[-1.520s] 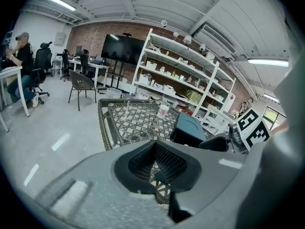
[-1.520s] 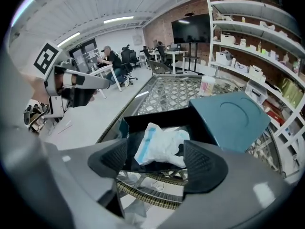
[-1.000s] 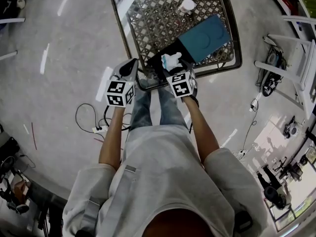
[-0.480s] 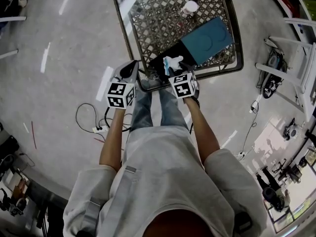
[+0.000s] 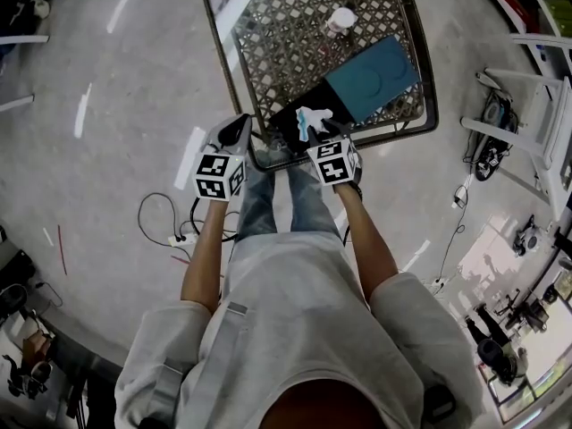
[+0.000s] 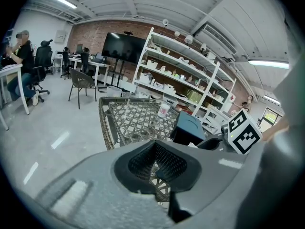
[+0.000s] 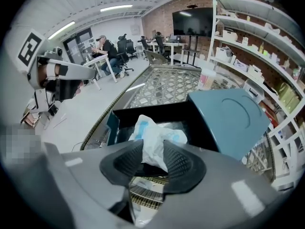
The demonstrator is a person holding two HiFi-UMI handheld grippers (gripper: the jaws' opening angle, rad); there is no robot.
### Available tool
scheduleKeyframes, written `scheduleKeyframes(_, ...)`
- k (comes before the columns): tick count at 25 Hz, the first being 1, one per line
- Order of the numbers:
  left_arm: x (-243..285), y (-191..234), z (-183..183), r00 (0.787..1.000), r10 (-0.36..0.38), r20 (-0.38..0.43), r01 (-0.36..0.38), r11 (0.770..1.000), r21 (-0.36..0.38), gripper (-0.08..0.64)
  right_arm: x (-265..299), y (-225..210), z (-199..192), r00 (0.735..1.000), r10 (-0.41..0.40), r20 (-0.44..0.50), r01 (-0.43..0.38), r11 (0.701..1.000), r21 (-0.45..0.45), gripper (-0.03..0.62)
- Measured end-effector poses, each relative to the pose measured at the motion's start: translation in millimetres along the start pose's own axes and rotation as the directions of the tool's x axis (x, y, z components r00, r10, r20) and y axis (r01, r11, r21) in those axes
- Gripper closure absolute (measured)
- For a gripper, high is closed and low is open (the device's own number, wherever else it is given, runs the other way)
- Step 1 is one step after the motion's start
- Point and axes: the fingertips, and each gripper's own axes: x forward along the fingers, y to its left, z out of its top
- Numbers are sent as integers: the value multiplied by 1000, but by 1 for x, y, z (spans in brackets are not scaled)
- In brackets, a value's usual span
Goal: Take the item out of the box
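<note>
An open black box (image 5: 288, 114) with its teal lid (image 5: 374, 77) flipped back sits at the near edge of a wicker table (image 5: 234, 70). A white and blue plastic bag (image 5: 310, 119) sticks up out of it. My right gripper (image 5: 322, 134) is at the box, and its jaws are closing with the bag (image 7: 151, 137) pinched between the ribbed pads (image 7: 183, 163). My left gripper (image 5: 237, 130) hovers beside the table's near left corner, shut and holding nothing. In the left gripper view its pads (image 6: 143, 159) meet at the tip in front of the table (image 6: 128, 118).
A white cup (image 5: 340, 19) stands at the far side of the table top. Cables and a power strip (image 5: 174, 231) lie on the floor to the left. White frames and gear (image 5: 527, 105) stand at the right. Shelves (image 7: 257, 46) line the wall beyond the table.
The right gripper has closed onto the bag in the box and drawn back a little toward me. The left gripper has hardly moved.
</note>
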Motion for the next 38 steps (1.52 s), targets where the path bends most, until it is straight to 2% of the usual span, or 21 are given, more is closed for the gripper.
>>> scheduleKeyframes(10,-1,-7,27,999,-8,36,7,1000,27,557,-26,-17,28,995,-47,88,45,999,27,460)
scheduleKeyframes(17,-11,-15,56,997,-2,83,-2,999,52,557,-62,-30,65,972,-99,214,93,995,41,462)
scheduleKeyframes(21,-18,-18,74,994,1,107,-8,998,65,557,-79,-41,83,952,-134,275,125,991,49,462)
scheduleKeyframes(31,-33,-14,133,979,25,203,-49,992,114,557,-119,-59,141,895,-162,416,166,986,26,463)
scheduleKeyframes(38,-47,-11,184,959,35,283,-82,984,158,557,-154,-70,194,828,-182,530,204,979,18,463)
